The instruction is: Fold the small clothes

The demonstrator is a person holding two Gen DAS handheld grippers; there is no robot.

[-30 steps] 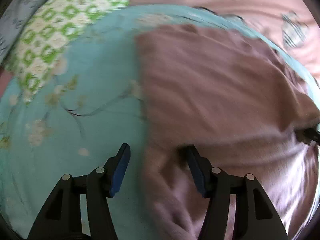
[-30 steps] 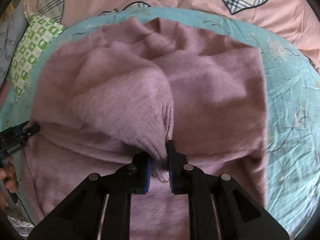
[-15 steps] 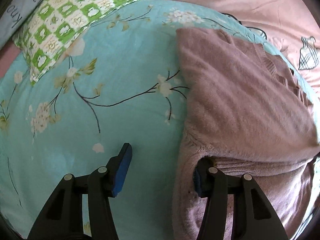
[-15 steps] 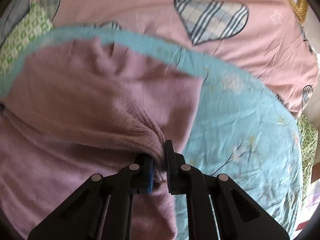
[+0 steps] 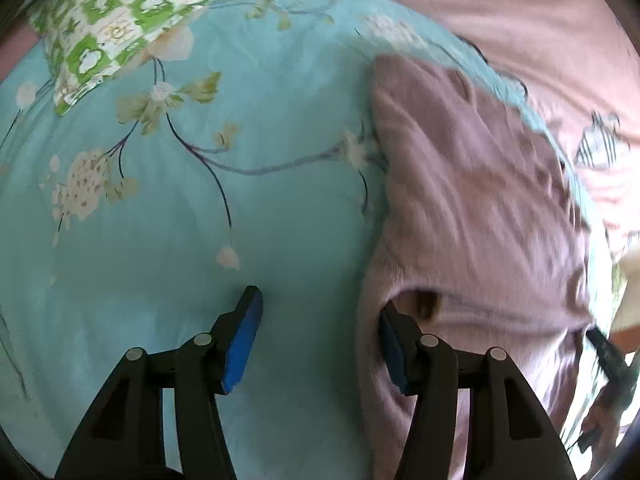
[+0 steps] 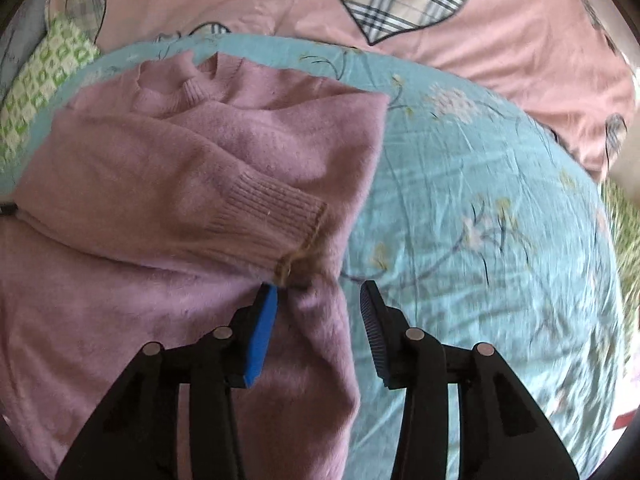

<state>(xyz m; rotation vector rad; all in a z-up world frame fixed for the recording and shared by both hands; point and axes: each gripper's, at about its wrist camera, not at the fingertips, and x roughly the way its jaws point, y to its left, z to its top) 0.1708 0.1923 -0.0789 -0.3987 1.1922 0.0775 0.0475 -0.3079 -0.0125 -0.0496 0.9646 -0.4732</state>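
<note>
A mauve knit sweater (image 6: 168, 184) lies on a turquoise floral cloth (image 6: 480, 200). One sleeve is folded across its body, and the ribbed cuff (image 6: 272, 216) rests just ahead of my right gripper (image 6: 318, 300). That gripper is open and holds nothing, its jaws astride the sweater's right edge. In the left wrist view the sweater (image 5: 472, 208) fills the right half. My left gripper (image 5: 320, 320) is open and empty, low over the cloth (image 5: 200, 240), with its right finger against the sweater's left edge.
A green-and-white checked pillow (image 5: 132, 12) lies at the far left and shows in the right wrist view (image 6: 44, 80). A pink sheet with plaid hearts (image 6: 400, 4) lies beyond the cloth. The other gripper (image 5: 608, 356) shows at the right edge.
My right gripper has opened and let go of the sleeve cuff, which now lies across the sweater. My left gripper stayed open and shifted slightly at the sweater's left edge.
</note>
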